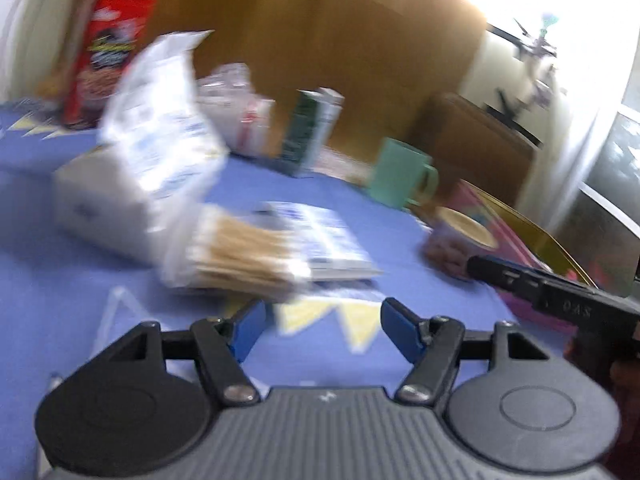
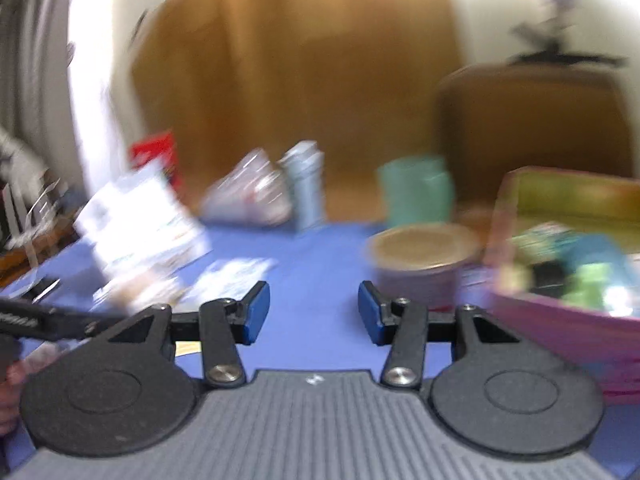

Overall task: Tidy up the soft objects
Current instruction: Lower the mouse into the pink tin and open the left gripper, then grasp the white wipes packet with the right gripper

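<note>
My left gripper [image 1: 323, 312] stands open over the blue tablecloth [image 1: 60, 320], with nothing between its blue pads. Just beyond it lies a clear pack of cotton swabs [image 1: 240, 258], partly on a flat blue-and-white packet [image 1: 324, 240]. A crinkly white bag [image 1: 160, 132] leans on a white box [image 1: 92, 208] at the left. My right gripper [image 2: 313, 300] is open too and holds nothing. To its right stands a pink box [image 2: 560, 320] with several soft-looking items inside. Both views are motion-blurred.
A red carton [image 1: 108, 60], a clear bag [image 1: 240, 108], a green carton [image 1: 308, 132] and a teal mug [image 1: 400, 172] line the far side. A round tin [image 2: 420, 256] sits left of the pink box. The other tool's black body [image 1: 552, 296] shows at the right.
</note>
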A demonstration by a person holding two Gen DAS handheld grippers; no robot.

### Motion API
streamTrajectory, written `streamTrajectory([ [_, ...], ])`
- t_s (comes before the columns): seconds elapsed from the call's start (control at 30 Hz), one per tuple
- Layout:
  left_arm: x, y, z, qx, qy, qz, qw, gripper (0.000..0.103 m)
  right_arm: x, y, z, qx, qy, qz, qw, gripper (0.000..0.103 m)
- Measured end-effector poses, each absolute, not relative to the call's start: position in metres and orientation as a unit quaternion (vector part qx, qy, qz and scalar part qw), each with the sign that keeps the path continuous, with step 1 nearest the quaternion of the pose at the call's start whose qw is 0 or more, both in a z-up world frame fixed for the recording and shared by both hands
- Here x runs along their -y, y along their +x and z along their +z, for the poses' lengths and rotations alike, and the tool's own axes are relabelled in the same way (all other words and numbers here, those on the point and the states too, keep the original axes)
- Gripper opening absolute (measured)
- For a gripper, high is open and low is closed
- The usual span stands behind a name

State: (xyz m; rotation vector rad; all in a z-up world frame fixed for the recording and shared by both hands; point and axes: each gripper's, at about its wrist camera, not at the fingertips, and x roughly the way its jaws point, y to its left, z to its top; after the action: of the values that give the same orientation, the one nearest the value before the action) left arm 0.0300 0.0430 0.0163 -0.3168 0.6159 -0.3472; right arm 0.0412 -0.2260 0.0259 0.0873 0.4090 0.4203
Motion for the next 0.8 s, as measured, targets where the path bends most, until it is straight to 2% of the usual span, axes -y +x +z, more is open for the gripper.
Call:
streamTrajectory([
  [0.13,-0.065,0.036,0.01,-0.294,-0.231,-0.173,0.911,0.064,0.175,0.077,0.022,-0.245,0.035,0.251,0.936,0.057],
  [0.33,-0.075,0.031,0.007,-0.287,-0.265,-0.18,0.903,0.064,0.123,0.114,0.007,-0.292,0.002,0.248,0.924,0.064],
  [0.47,-0.077,0.029,0.006,-0.287,-0.275,-0.188,0.898,0.064,0.12,0.131,0.002,-0.318,0.017,0.239,0.917,0.079],
  [0.53,-0.076,0.03,0.006,-0.289,-0.273,-0.19,0.898,0.064,0.123,0.13,0.001,-0.316,0.018,0.245,0.916,0.079],
  [0.6,-0.075,0.029,0.007,-0.285,-0.268,-0.186,0.901,0.064,0.124,0.13,0.001,-0.314,0.013,0.246,0.917,0.072],
  [0.67,-0.074,0.029,0.007,-0.288,-0.264,-0.182,0.902,0.064,0.124,0.128,0.001,-0.309,0.005,0.237,0.921,0.07],
  [0.8,-0.068,0.029,0.009,-0.291,-0.243,-0.172,0.909,0.064,0.143,0.115,0.0,-0.308,0.017,0.223,0.925,0.069],
])
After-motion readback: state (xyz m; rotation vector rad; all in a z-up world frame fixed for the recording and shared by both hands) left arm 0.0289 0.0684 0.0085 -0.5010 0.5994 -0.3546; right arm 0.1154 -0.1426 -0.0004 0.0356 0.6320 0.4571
